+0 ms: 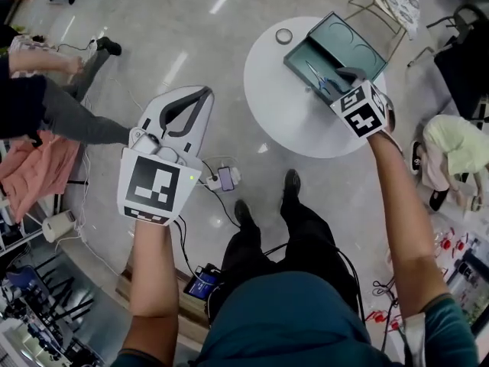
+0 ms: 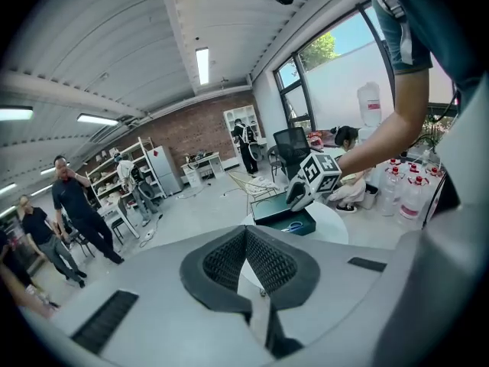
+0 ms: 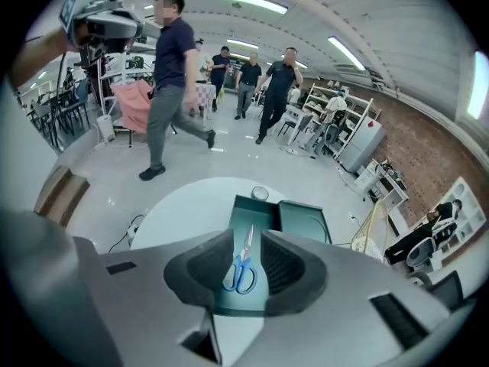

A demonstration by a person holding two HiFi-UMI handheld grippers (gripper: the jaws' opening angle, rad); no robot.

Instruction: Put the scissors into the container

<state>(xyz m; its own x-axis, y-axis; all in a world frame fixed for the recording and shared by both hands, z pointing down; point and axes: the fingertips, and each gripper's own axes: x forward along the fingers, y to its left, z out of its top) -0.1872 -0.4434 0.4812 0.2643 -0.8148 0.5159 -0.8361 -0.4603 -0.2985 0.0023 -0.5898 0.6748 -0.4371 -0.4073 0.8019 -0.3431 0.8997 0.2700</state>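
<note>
- Blue-handled steel scissors (image 3: pixel 243 266) lie flat on the floor of the dark-teal rectangular box container (image 3: pixel 260 205), blades pointing away from the cam in the right gripper view. They sit wholly inside the walls; nothing over the rim as far as visible.
- Container sits on the round white desk (image 1: pixel 279 117), toward its far side. A matching teal lid (image 1: pixel 350 43) lies just beside the box, seemingly touching along one side.
- Small grey ring-shaped item (image 1: pixel 284 36) also on the desk, near the box but apart from it. Not part of the task.
- Right hand-held gripper (image 3: pixel 246 241) hangs directly over the box with jaws apart. The scissors show through the gap, lower than the pads, w/ clear space either side. Not pinched, so the obj rests on its own.
- Left hand-held gripper (image 1: pixel 205 92) is held well off to the side, over the floor and away from the desk. Jaws together, nothing btw them. No role at this pt.
- Status (judgement): placement looks done, since the scissors are in the container and unsupported. Task approx. complete.
- Left to do, if anything: take the right hand-held gripper up & away from the box. The task doesn't ask for the lid to be closed, so that isn't counted.
- Risk (judgement): low. The pads flank the scissors closely in view, so a sideways exit could nudge the handles or clip the box wall. Straight up looks safer.
</note>
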